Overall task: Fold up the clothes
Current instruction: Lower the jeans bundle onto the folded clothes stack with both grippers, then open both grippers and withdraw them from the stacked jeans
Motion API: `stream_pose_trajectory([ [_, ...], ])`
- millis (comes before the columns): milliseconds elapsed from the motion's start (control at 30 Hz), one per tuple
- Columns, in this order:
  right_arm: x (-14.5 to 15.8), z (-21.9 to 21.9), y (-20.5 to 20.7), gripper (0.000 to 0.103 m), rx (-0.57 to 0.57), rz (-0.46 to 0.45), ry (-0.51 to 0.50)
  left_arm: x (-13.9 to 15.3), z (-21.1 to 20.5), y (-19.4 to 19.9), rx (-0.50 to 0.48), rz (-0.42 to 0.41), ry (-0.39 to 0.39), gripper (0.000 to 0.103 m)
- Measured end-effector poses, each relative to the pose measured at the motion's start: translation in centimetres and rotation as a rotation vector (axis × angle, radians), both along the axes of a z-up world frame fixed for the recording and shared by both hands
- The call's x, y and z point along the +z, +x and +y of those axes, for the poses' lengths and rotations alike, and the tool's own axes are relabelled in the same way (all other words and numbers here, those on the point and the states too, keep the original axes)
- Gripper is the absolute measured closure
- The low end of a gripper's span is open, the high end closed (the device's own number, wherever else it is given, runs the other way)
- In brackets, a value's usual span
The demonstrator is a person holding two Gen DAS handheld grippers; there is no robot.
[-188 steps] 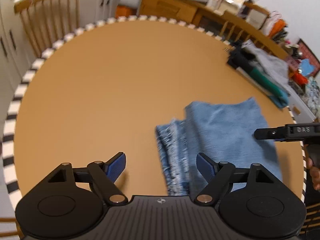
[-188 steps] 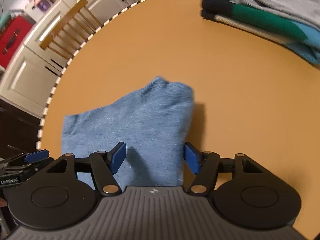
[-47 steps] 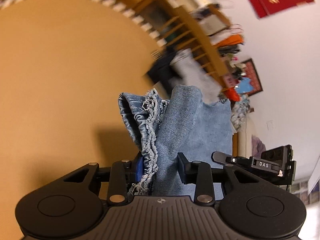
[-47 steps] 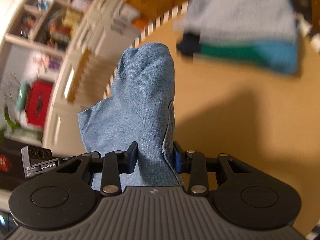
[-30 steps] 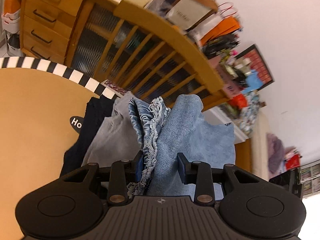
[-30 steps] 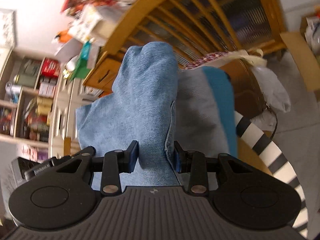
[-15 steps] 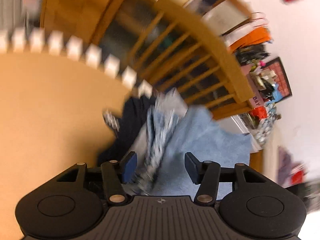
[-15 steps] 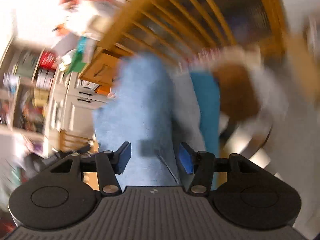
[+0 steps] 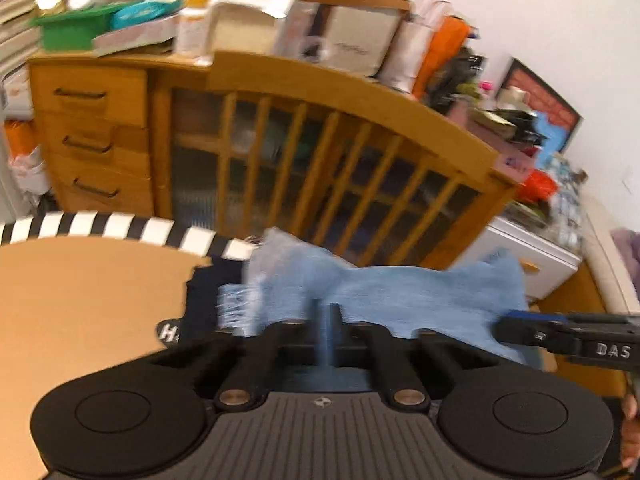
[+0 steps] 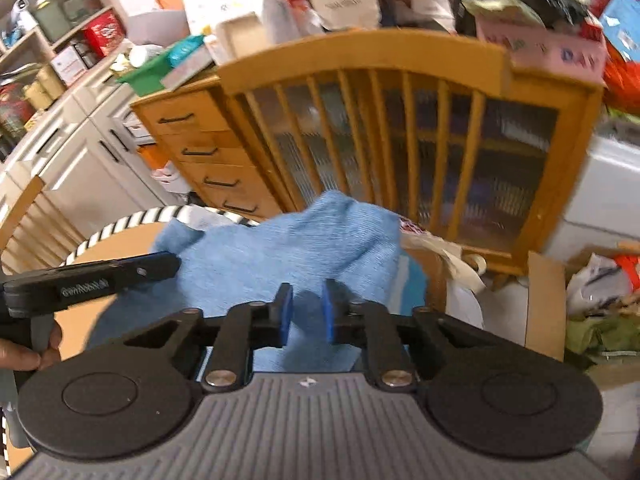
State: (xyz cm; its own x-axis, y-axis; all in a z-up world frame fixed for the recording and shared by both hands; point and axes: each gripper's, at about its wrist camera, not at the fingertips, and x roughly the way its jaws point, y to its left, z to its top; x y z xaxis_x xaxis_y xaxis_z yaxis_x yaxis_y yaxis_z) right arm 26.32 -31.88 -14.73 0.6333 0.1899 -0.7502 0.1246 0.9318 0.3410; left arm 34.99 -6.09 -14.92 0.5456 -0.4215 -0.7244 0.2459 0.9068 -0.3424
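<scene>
The folded blue denim garment (image 9: 380, 288) (image 10: 280, 256) lies on the stack of folded clothes at the table's far edge, its frayed hem toward the left. A navy garment (image 9: 200, 296) and a teal one (image 10: 412, 276) show beneath it. My left gripper (image 9: 325, 320) hovers just short of the denim, shut with nothing between its pads. My right gripper (image 10: 306, 312) hangs over the denim's near part; its jaws are closing, a narrow gap is left, and no cloth is pinched. Each gripper's tip shows in the other view: the right gripper (image 9: 516, 324) and the left gripper (image 10: 160, 266).
The round tan table (image 9: 80, 288) has a black-and-white striped rim (image 9: 120, 228). A wooden chair back (image 9: 340, 152) stands right behind the stack, with a cluttered wooden sideboard (image 9: 92, 128) beyond. A cardboard box (image 10: 544, 304) and bags sit on the floor at right. A hand (image 10: 24, 352) holds the left gripper.
Both grippers held the denim a second ago, let it go onto the stack, and have drawn their jaws back in. The views now tilt up toward the chair and sideboard.
</scene>
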Motion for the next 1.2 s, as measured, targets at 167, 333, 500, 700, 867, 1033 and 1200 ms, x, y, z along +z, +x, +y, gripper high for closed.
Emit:
stream_pose_trajectory([
  [167,0.0,0.3,-0.6,0.091,-0.016,-0.006,-0.001,1.3,-0.7,-0.5,-0.045,-0.024,0.074,0.099],
  [333,3.2,1.1,-5.8,0.082,0.057,-0.073,0.107,4.9,1.2,-5.7,-0.142,-0.089,0.067,0.06],
  [500,2.3,4.8,-10.3,0.082,0.154,-0.04,0.034,3.3,0.6,-10.2,-0.224,-0.126,0.219,0.061],
  [700,-0.4,5.3,-10.5,0.084,0.109,-0.004,0.036,1.4,-0.7,-11.0,-0.217,-0.159,0.301,0.061],
  [867,0.4,5.4,-11.2,0.081,0.089,-0.021,0.046,2.4,-0.3,-11.2,-0.172,-0.147,0.274,0.06],
  [1033,3.2,7.1,-15.6,0.046,0.048,-0.096,0.005,5.0,-1.3,-15.5,-0.2,-0.186,0.31,0.021],
  [1200,3.8,8.9,-22.7,0.017,-0.093,-0.113,0.009,6.0,-1.5,-20.4,-0.221,-0.16,0.301,0.003],
])
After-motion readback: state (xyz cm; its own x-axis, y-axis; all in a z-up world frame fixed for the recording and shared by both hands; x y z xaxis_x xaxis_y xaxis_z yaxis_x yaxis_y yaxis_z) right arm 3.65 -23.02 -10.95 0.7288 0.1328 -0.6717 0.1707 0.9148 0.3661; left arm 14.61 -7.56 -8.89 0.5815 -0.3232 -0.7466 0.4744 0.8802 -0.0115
